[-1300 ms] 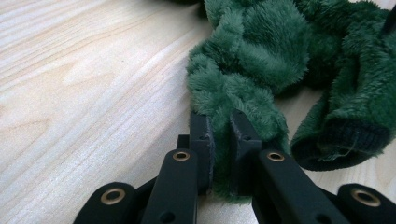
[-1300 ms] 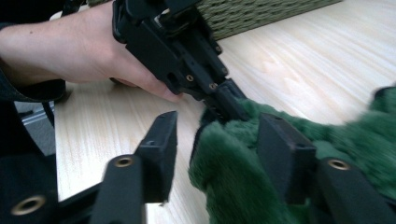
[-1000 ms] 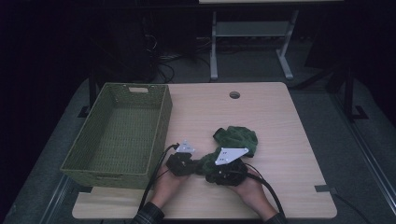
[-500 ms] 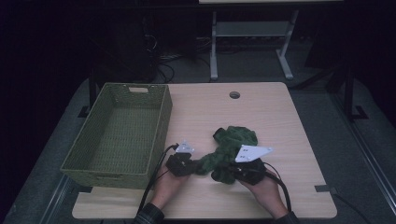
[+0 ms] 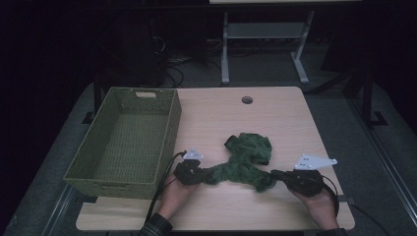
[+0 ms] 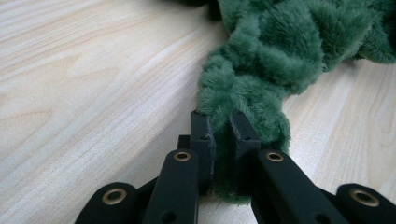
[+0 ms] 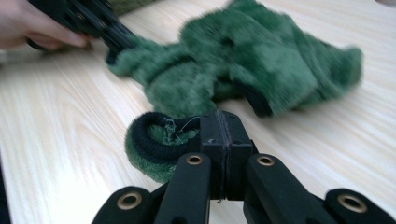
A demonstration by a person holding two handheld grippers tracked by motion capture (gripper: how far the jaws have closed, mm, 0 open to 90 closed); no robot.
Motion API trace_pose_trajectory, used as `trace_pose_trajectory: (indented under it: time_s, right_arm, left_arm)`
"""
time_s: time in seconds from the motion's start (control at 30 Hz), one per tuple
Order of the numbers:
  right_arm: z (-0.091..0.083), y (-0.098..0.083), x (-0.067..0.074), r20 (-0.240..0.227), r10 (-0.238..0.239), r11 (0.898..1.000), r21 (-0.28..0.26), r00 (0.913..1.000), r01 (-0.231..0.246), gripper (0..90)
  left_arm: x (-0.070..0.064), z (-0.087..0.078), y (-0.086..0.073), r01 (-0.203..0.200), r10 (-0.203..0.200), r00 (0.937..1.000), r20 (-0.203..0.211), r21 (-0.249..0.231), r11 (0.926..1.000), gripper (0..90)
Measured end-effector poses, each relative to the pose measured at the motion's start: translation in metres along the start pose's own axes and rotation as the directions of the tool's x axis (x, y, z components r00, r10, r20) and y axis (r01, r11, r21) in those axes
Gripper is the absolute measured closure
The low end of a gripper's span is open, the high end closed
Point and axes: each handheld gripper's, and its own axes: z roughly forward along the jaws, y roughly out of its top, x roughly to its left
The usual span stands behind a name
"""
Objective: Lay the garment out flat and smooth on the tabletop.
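Observation:
A fuzzy green cloth (image 5: 248,156) lies stretched across the front middle of the wooden table (image 5: 221,113). My left gripper (image 5: 199,173) is shut on its left end; in the left gripper view the pile (image 6: 261,70) bulges out between the jaws of that gripper (image 6: 222,122). My right gripper (image 5: 274,174) is shut on the right end. In the right gripper view the gripper (image 7: 219,120) pinches a black-edged cuff (image 7: 149,135) of the cloth (image 7: 243,60), with the jaws pressed tight together. Beyond it the other gripper (image 7: 93,23) shows in a hand (image 7: 28,23).
A green woven basket (image 5: 169,129) stands along the table's left side, close to my left gripper. A round cable hole (image 5: 247,100) sits near the far edge. A metal stand (image 5: 265,34) is on the floor behind the table.
My right gripper has moved right and slightly toward the front edge with its end of the cloth, drawing the bunched cloth out longer. My left gripper has stayed in place.

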Motion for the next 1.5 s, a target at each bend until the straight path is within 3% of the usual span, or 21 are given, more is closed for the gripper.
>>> trace_pose_trajectory:
  time_s: [0.2,0.37,0.5,0.57,0.63,0.67,0.77,0.8,0.87,0.93,0.97,1.03,1.13,1.27,1.5]
  right_arm:
    - [0.003,-0.014,-0.011,0.037,0.027,0.998,0.058,0.9989,-0.029,87.2]
    - [-0.011,-0.008,-0.010,0.101,0.021,1.000,0.007,0.9946,-0.022,78.4]
    - [-0.019,-0.002,-0.002,0.076,0.021,1.000,-0.025,0.9969,-0.019,81.7]
    - [-0.015,0.000,0.007,0.042,0.002,1.000,-0.016,0.9991,-0.001,84.6]
    - [-0.013,0.000,0.010,0.030,-0.003,1.000,-0.007,0.9996,0.003,86.0]
    - [-0.006,-0.003,0.017,0.005,-0.019,1.000,0.024,0.9998,0.019,88.0]
    - [0.000,-0.010,0.022,-0.010,-0.020,0.998,0.064,0.9998,0.020,89.6]
    - [0.002,-0.012,0.024,-0.010,-0.014,0.997,0.080,0.9998,0.015,89.7]
    - [0.004,-0.016,0.024,-0.016,-0.010,0.995,0.095,0.9998,0.011,89.8]
    - [0.008,-0.021,0.024,-0.019,-0.011,0.992,0.126,0.9998,0.014,89.8]
    - [0.008,-0.021,0.024,-0.019,-0.011,0.992,0.126,0.9998,0.014,89.8]
    - [0.014,-0.024,0.022,-0.021,-0.003,0.987,0.160,0.9998,0.006,89.9]
    - [0.018,-0.025,0.019,-0.004,-0.008,0.981,0.192,1.0000,0.009,89.9]
    - [0.018,-0.025,0.016,0.006,0.000,0.980,0.200,1.0000,-0.002,90.0]
    - [0.011,-0.029,0.014,0.036,0.010,0.976,0.216,0.9993,-0.018,90.0]
  left_arm:
    - [-0.005,0.000,0.000,-0.002,0.003,0.9998,0.021,-0.020,0.9998,77.5]
    - [-0.011,-0.013,0.005,-0.018,0.019,0.9997,0.016,-0.056,0.9983,68.6]
    - [-0.019,-0.027,0.013,-0.040,0.042,0.9990,0.017,-0.103,0.9939,68.7]
    - [-0.028,-0.034,0.021,-0.061,0.066,0.9971,0.036,-0.131,0.9895,73.6]
    - [-0.031,-0.033,0.022,-0.066,0.074,0.9958,0.055,-0.125,0.9900,83.7]
    - [-0.036,-0.027,0.024,-0.082,0.092,0.9923,0.083,-0.110,0.9905,89.4]
    - [-0.038,-0.018,0.022,-0.082,0.090,0.9911,0.098,-0.080,0.9934,89.7]
    - [-0.037,-0.007,0.019,-0.079,0.085,0.9914,0.100,-0.055,0.9953,89.7]
    - [-0.034,0.002,0.016,-0.076,0.078,0.9933,0.085,-0.032,0.9966,89.6]
    - [-0.027,0.009,0.013,-0.085,0.085,0.9954,0.044,0.006,0.9964,89.6]
    - [-0.027,0.009,0.013,-0.085,0.085,0.9954,0.044,0.006,0.9964,89.6]
    - [-0.015,0.010,0.011,-0.074,0.074,0.9972,-0.002,0.036,0.9966,89.6]
    - [-0.009,0.008,0.010,-0.061,0.060,0.9982,0.007,0.048,0.9970,89.6]
    - [-0.012,0.009,0.010,-0.062,0.062,0.9981,0.005,0.052,0.9967,89.7]
    - [-0.019,0.003,0.000,-0.044,0.039,0.9961,0.079,0.063,0.9970,89.7]
